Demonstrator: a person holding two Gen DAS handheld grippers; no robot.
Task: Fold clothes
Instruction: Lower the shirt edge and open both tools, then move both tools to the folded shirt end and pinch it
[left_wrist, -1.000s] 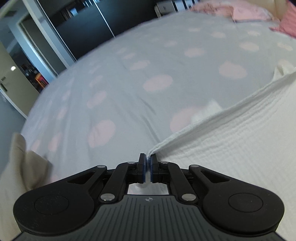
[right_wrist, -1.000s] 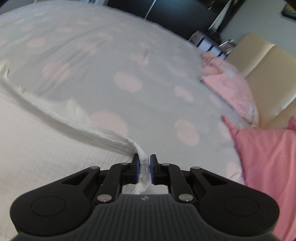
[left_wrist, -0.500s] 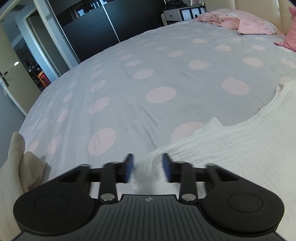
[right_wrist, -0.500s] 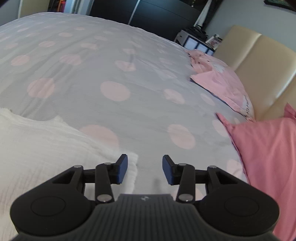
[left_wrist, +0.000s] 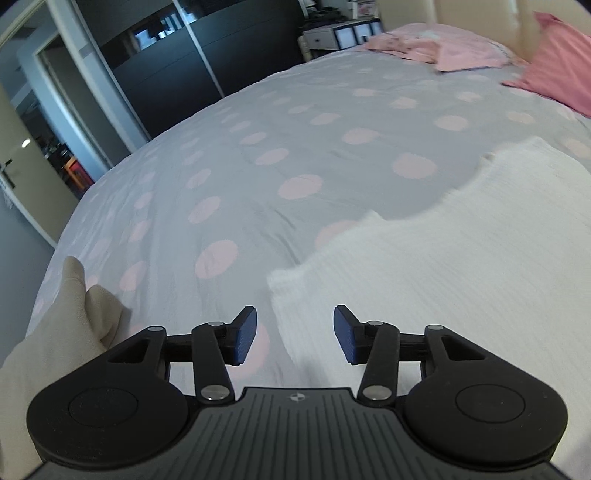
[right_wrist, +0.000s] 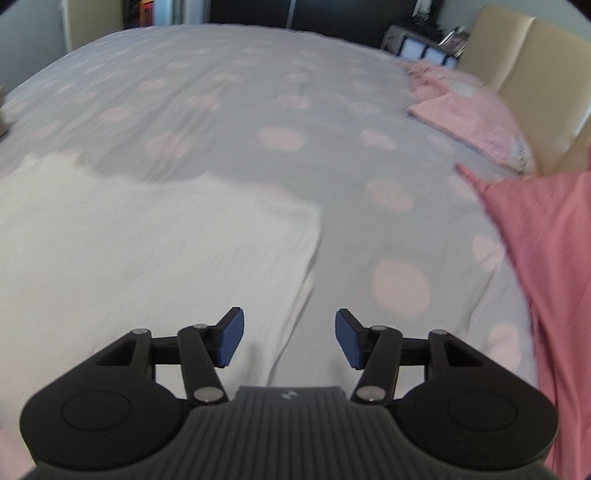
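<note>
- Garment (left_wrist: 443, 266): white, crinkled, gauze-like cloth, lying flat on the bed (left_wrist: 258, 147), ahead of both your claws.
- From your left claw (left_wrist: 294, 338), it spreads ahead and to the right; its near left corner sits just beyond the gap between the pads, slightly right of centre.
- From your right claw (right_wrist: 289, 339), it spreads ahead and to the left (right_wrist: 147, 240); its right edge runs forward from the gap between the pads to a squared far corner.
- Both claws stand about half wide, and their jaws have just been opening. Nothing is pinched in either; the cloth lies under the gaps, not between the pads.
- Its long axis appears to run across from one claw to the other, so each hand has its own end close. Neither is clearly nearer.
- The far edge is uneven, with a notch and small tabs, so I judge the fold is laid but not squared.
- The next pinch likely turns on those side edges: thin, soft layers that may separate if you catch only the top one.
- Bed cover: smooth grey with pink dots. Pink cloth (right_wrist: 546, 258) lies right of your right claw, and a beige fabric (left_wrist: 74, 314) left of your left claw.
</note>
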